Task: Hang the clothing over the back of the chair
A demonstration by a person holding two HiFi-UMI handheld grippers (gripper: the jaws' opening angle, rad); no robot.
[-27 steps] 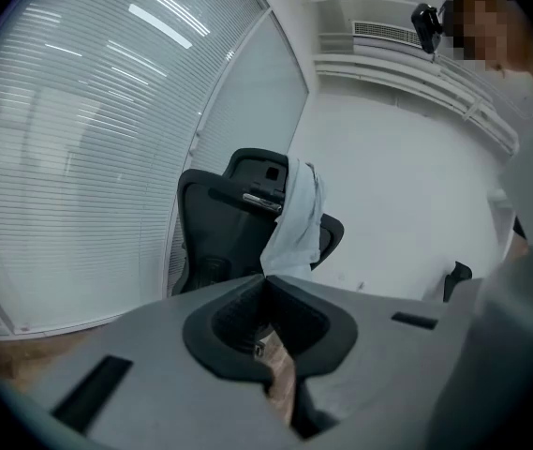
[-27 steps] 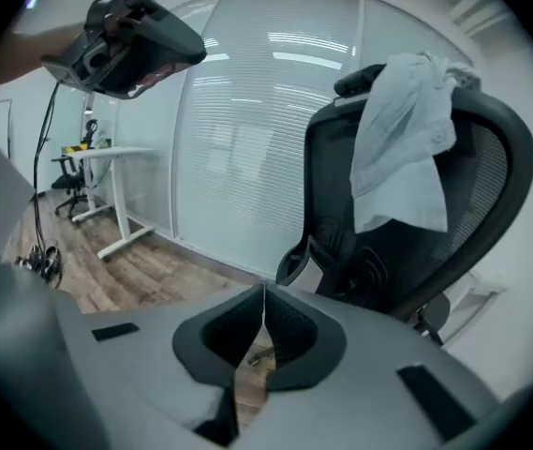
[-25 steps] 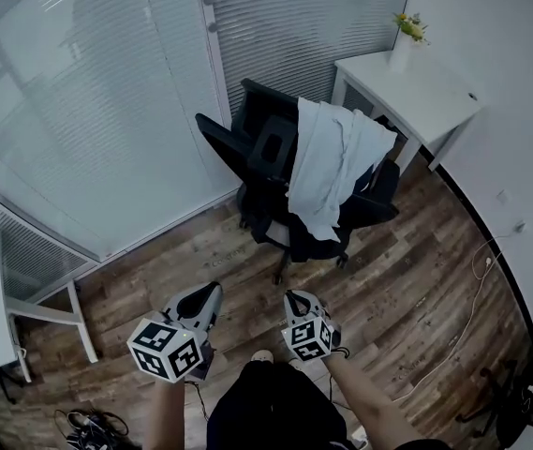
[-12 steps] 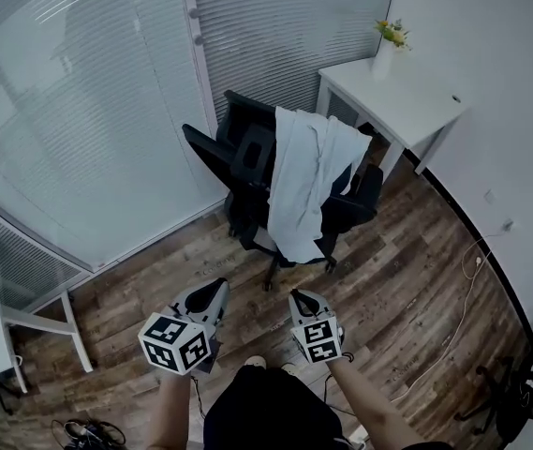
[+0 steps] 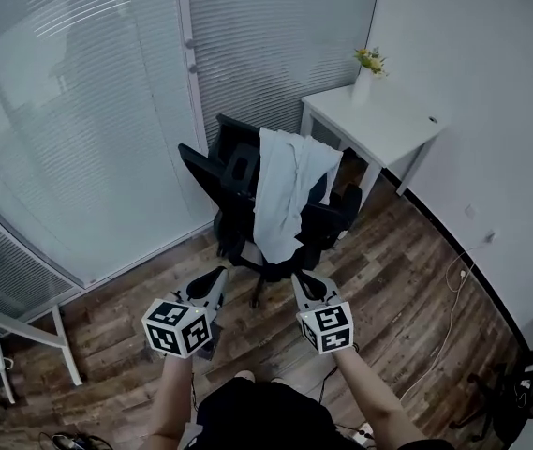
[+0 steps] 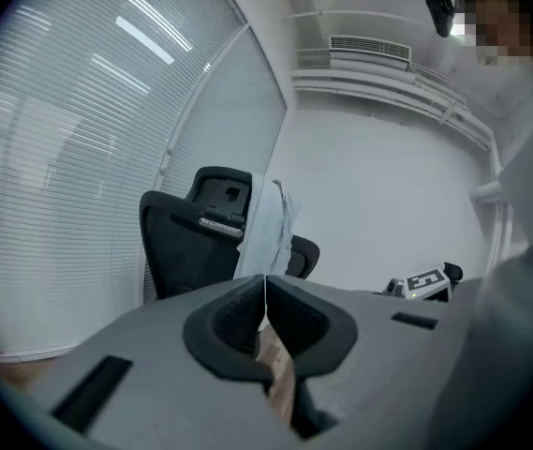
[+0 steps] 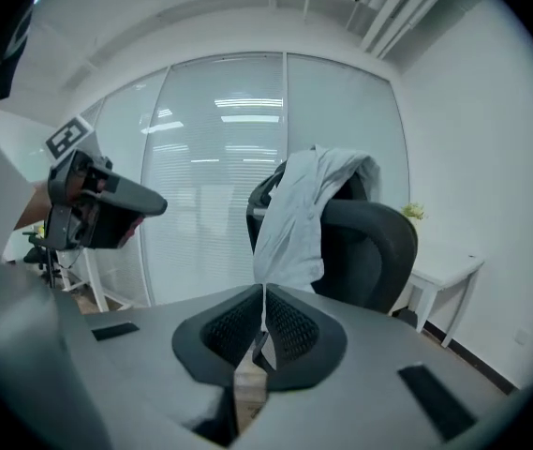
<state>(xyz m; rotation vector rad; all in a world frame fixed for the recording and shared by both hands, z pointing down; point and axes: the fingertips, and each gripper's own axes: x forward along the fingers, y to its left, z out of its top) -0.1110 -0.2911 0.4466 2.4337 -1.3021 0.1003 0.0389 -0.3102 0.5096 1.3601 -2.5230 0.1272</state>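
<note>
1. Over the back of the black office chair (image 5: 233,172), in the head view, hangs the clothing (image 5: 283,195), a pale, soft and creased cloth that falls down over the seat. The chair has a mesh-like back and stands on a floor (image 5: 407,279) of brown wooden planks, beside a wall of glass with grey blinds (image 5: 79,111). Just behind the chair is a white tabletop (image 5: 388,129) with a small vase of yellow-green plant (image 5: 367,68). The left gripper (image 5: 215,277) and the right gripper (image 5: 300,281) are held low in front of the person, side by side, both well apart from the clothing. Each one carries a cube with black-and-white square markers.

2. Left gripper view: the grey jaws with dark ribbed pads are pressed together, and only a thin line shows between them. The chair (image 6: 186,242) stands far beyond the jaws, with the clothing (image 6: 266,228) draped on its right side. The marker cube of the right gripper (image 6: 425,282) shows at the right.

3. Right gripper view: these jaws are also pressed together, pad against pad. The clothing (image 7: 299,214) hangs in long folds from the chair's top, straight ahead above the jaws and well apart from them. The left gripper (image 7: 97,200) shows at the left, and the white tabletop (image 7: 444,270) at the right.
</note>
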